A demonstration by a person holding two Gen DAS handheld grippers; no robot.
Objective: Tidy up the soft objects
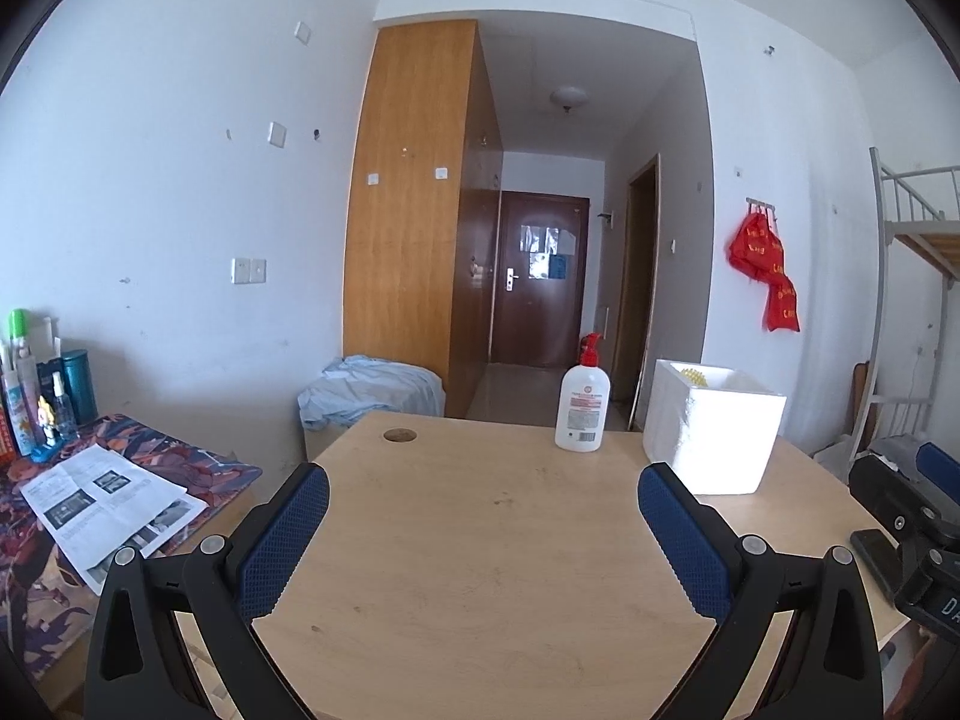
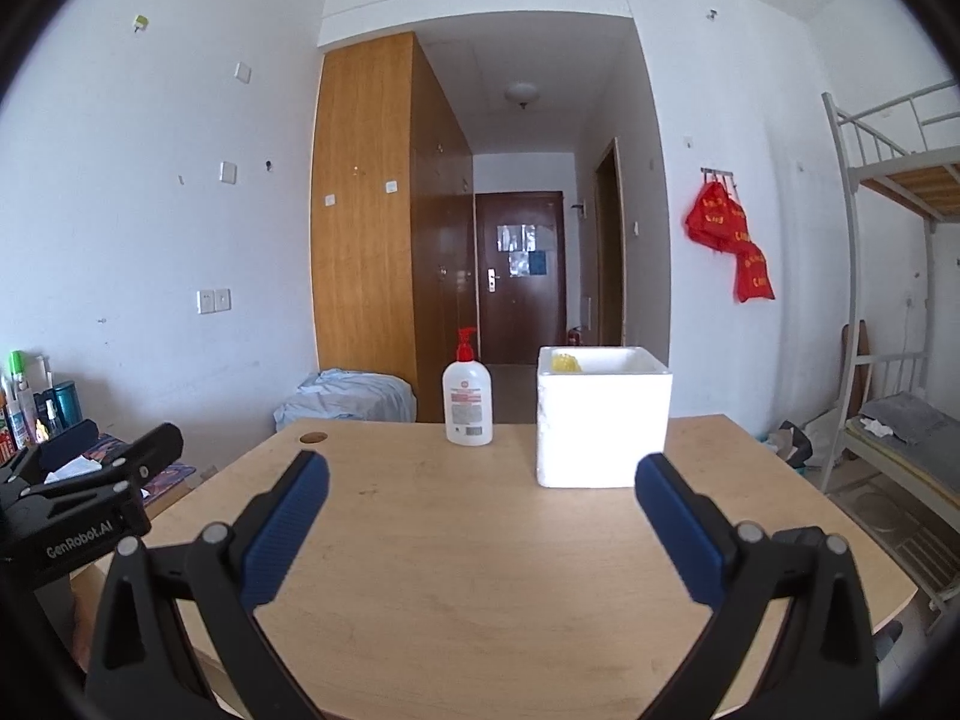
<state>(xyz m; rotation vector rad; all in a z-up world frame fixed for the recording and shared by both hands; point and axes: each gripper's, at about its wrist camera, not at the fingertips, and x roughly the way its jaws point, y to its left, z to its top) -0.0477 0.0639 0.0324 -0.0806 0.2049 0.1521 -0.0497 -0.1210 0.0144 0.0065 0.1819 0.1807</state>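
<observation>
Now both wait, nothing grasped.
Left gripper and right gripper released; next reach toward white box.

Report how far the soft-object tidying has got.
Done: something yellow already sits inside the white foam box. In hand: nothing; the left tool and right tool are both open and empty above the desk. Left: no loose soft item shows on the desk.
</observation>
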